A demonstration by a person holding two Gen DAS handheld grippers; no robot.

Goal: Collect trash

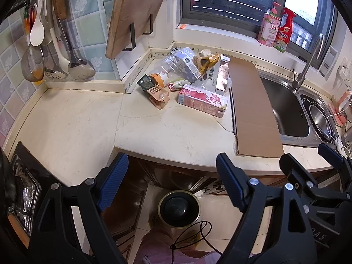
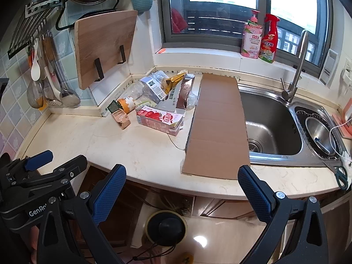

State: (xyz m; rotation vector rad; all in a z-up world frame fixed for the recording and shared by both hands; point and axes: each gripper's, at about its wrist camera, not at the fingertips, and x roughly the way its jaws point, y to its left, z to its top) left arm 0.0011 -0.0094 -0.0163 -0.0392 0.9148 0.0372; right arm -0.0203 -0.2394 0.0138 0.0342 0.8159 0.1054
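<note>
Over the front edge of the pale stone bench (image 1: 72,129), in the left wrist view, the left tongs (image 1: 171,181) hang with their blue pads spread wide and nothing between them, touching nothing; below the gap, on the tiled floor, stands a round black bin (image 1: 179,208) with a gold rim; the trash pile (image 1: 187,77) lies well apart at the back corner of the bench, under the window: a crumpled clear plastic bottle (image 1: 173,62), a pink carton (image 1: 203,102) lying flat at the front of the heap, a small brown packet (image 1: 159,98) and a dark sachet (image 1: 145,83) beside it; a long strip of brown cardboard (image 1: 253,107) lies just right of the pile, overlapping the left rim of the steel sink (image 1: 286,110); the right tongs (image 1: 305,154) show at the right edge of this view.

From the right wrist view, the right tongs (image 2: 181,177) likewise stand wide apart, gripping nothing and clear of the bench; the same black bin (image 2: 166,225) sits on the floor between the pads; the pink carton (image 2: 159,120) and the rest of the trash pile (image 2: 158,92) rest in the far corner, with the cardboard (image 2: 216,127) running from the back wall to the bench's front edge; green-handled scissors (image 2: 341,175) lie on the bench at the far right; the left tongs (image 2: 55,158) appear at the left edge, parted.
</note>
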